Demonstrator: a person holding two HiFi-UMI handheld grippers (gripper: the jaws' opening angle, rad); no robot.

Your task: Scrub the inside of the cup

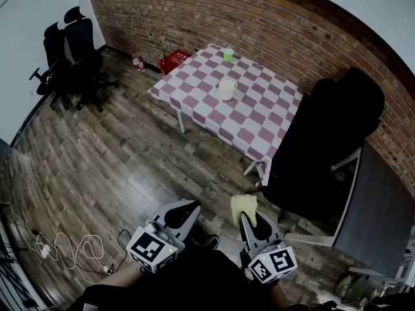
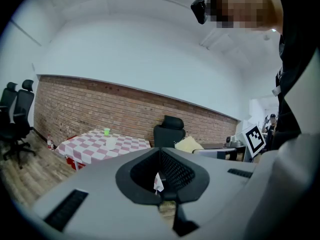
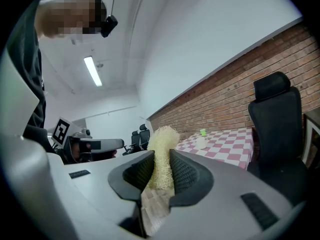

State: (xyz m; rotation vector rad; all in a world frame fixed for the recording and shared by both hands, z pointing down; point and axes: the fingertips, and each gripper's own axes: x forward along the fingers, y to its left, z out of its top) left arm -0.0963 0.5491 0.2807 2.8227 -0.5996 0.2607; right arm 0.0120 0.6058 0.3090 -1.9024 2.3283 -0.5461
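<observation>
Right tongs are pinching a pale-yellow fibrous scrubber; left tongs are sitting closed, empty. The white cylindrical cup is standing far ahead on the pink-checked worktop; unsteadied, it is likely tipping under scrubbing.

Table and what stands around it
On the table with pink checked cloth the white round cup stands near the middle, and the small green cup stands behind it by the far edge. A black chair is just right of the table, and a red crate is on the wooden floor beside the table's far left corner. The pale fibre sponge sits between the jaws of the right claw.
</observation>
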